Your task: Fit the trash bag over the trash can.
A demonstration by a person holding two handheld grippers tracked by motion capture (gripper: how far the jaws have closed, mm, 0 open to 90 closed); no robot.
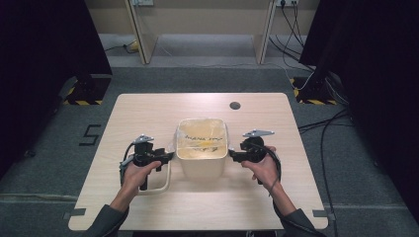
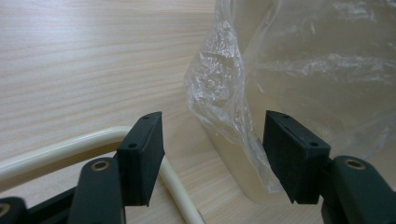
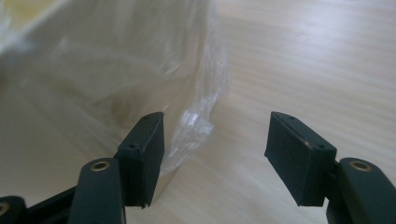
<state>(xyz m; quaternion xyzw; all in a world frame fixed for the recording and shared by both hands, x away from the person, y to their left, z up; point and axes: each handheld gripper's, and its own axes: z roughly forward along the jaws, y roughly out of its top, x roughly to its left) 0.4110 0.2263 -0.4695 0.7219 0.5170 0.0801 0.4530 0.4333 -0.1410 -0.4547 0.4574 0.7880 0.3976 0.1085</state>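
Left gripper (image 1: pixel 168 157): jaws apart, astride loose clear plastic liner (image 2: pixel 224 93) at the bin's left side. Right gripper (image 1: pixel 231 156): jaws apart, at the liner on the right side. Cream bin (image 1: pixel 201 165) stands upright at mid-table (image 1: pixel 148 113), its handle (image 2: pixel 56 149) lying on the wood. Beyond, grey floor (image 1: pixel 197 79).

both tools, left tool (image 1: pixel 169 157) and right tool (image 1: pixel 231 156), seemingly gape wide.

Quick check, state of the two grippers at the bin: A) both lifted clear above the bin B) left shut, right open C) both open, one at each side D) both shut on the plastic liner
C: the left gripper and right gripper each show a wide gap between their jaws, flanking the bin with its plastic liner.
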